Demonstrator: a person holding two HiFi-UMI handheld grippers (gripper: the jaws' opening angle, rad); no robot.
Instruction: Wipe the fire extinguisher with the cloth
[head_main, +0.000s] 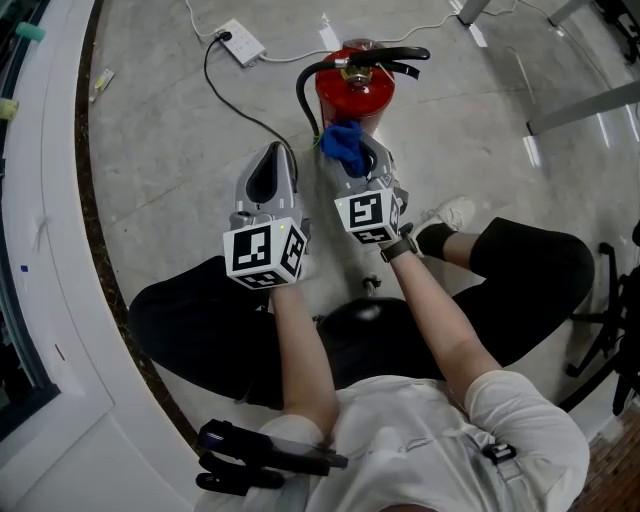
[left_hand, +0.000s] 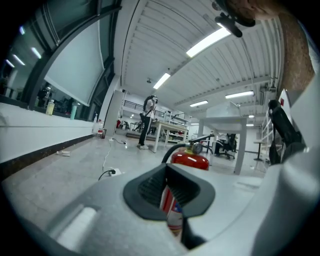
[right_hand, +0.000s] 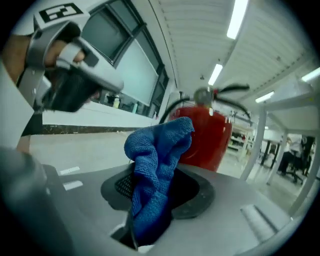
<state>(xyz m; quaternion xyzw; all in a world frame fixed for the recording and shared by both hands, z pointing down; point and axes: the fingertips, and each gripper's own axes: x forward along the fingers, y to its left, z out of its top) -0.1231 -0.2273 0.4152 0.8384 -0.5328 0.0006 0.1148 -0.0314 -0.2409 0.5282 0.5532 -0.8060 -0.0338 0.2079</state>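
Note:
A red fire extinguisher (head_main: 355, 88) with a black hose and lever stands on the concrete floor in front of me. My right gripper (head_main: 362, 165) is shut on a bunched blue cloth (head_main: 343, 143), which rests against the near side of the cylinder. In the right gripper view the cloth (right_hand: 155, 170) sticks up out of the jaws of the right gripper (right_hand: 155, 192), with the extinguisher (right_hand: 207, 135) close behind. My left gripper (head_main: 268, 178) hovers just left of the extinguisher, shut and holding nothing. In its own view the left gripper (left_hand: 172, 192) looks at the extinguisher (left_hand: 189, 160).
A white power strip (head_main: 240, 42) and its black cable lie on the floor at the back left. A curved white ledge (head_main: 50, 250) borders the left. Table legs (head_main: 580, 105) stand at the back right, a chair base (head_main: 610, 320) at the right. A distant person (left_hand: 148, 120) stands.

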